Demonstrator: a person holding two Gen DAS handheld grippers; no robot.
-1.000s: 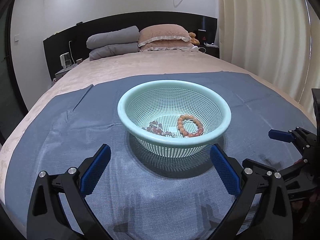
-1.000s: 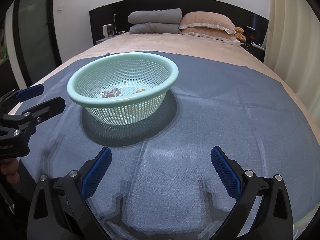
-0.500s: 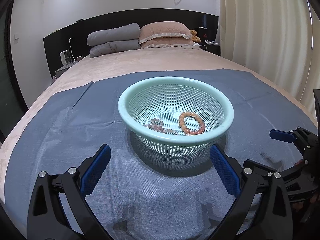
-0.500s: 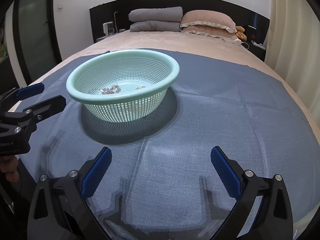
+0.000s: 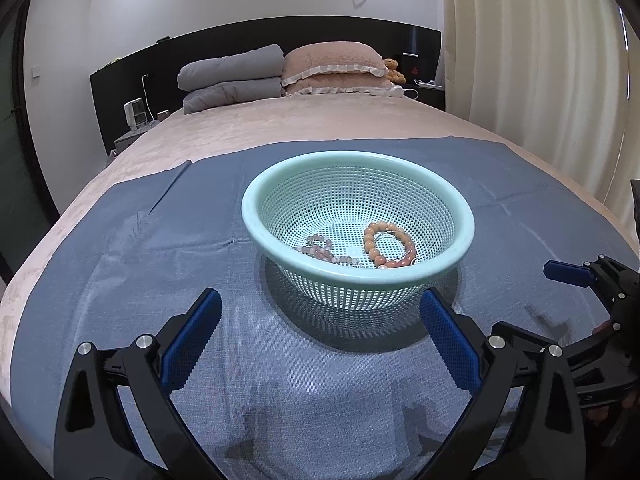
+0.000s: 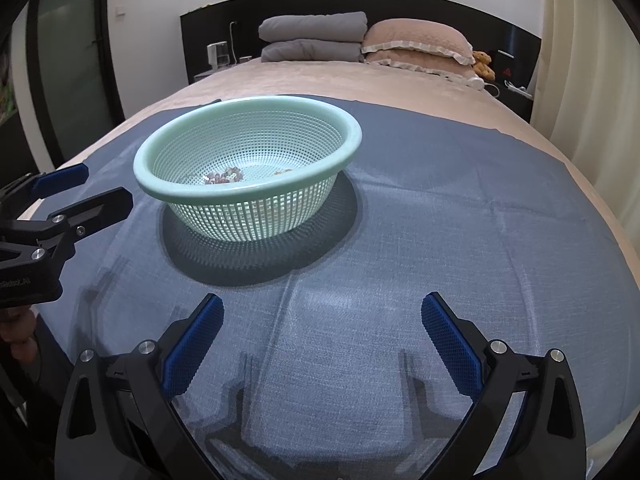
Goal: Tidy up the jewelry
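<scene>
Left gripper [image 5: 320,312]: fingers spread wide, nothing between them, poised just short of the basket [image 5: 460,220], near wall roughly centred in the gap. Right gripper [image 6: 322,320]: spread just as wide, empty too, hung over bare blue cloth [image 6: 440,220] with the basket ahead and off to its left.

Inside the basket, on the bottom: orange bead bracelet [image 5: 389,244] toward the right side, and a paler pinkish bead strand [image 5: 324,250] lay left of it, the two close together but seemingly apart. From the right wrist view, only a few pale beads [image 6: 224,177] peeked over the basket's near rim.

Beyond the basket: beige bedspread [image 5: 320,124], then pillows [image 5: 332,64] and folded grey bedding [image 5: 230,80] at the headboard.

Judged light, both strands, and limp: likely to sag and swing once lifted, beads round and smooth enough to roll out of a shallow pinch. Best taken across the strand at one spot, finger pads on either side of the cord, the orange one on its near arc, away from the wall. Basket itself looked like thin, light plastic mesh on soft bedding, so apt to tip or slide if nudged at the rim; better entered from above.
</scene>
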